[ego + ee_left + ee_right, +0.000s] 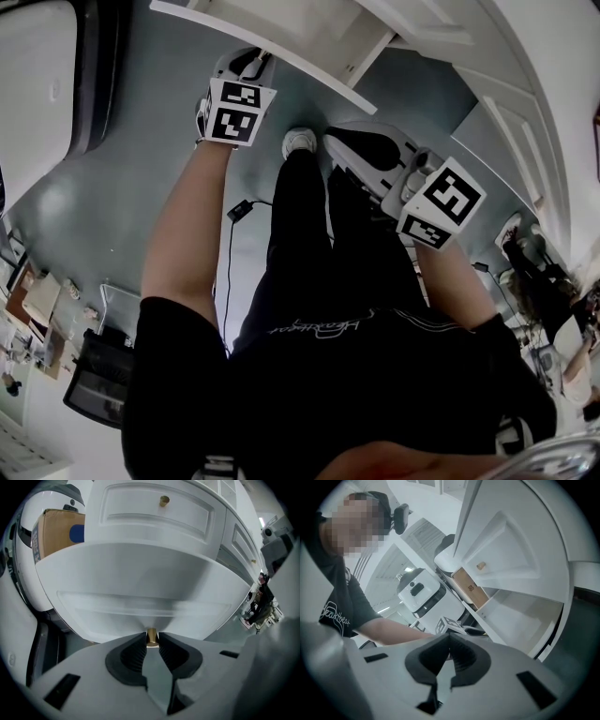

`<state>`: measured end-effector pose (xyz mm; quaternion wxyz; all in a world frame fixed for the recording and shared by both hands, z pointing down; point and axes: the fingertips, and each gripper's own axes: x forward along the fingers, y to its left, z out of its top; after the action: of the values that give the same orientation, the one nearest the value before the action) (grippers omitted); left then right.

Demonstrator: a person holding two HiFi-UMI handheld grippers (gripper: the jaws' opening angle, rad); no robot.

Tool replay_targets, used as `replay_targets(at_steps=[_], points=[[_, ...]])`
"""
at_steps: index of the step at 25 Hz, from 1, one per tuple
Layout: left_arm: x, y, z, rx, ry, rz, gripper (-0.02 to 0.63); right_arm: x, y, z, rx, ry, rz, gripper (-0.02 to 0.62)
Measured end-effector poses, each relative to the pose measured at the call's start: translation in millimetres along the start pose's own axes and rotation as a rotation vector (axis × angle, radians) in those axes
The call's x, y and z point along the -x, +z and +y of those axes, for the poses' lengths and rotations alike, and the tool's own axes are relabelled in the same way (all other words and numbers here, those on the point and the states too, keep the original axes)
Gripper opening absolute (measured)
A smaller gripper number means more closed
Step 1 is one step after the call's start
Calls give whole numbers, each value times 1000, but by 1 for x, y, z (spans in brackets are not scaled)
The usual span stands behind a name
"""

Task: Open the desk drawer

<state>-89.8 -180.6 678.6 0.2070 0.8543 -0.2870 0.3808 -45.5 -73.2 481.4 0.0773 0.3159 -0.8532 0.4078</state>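
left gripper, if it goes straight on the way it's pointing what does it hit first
The left gripper is shut on the brass knob, so nothing lies between them. Straight on, it would meet the white drawer front just behind the knob, probably pushing the drawer inward.

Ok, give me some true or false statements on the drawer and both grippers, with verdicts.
1. The left gripper is closed on the lower drawer's brass knob. True.
2. The right gripper holds a second knob. False: its jaws are together on nothing.
3. The upper drawer carries an upper knob of brass. True.
4. The person's trousers are white. False: they are black.
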Motion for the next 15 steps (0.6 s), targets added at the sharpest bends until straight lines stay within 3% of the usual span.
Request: replay_targets(at_steps=[15], points=[[17, -22, -2, 32, 8, 2, 84, 5, -20, 14, 9, 16, 20, 5]])
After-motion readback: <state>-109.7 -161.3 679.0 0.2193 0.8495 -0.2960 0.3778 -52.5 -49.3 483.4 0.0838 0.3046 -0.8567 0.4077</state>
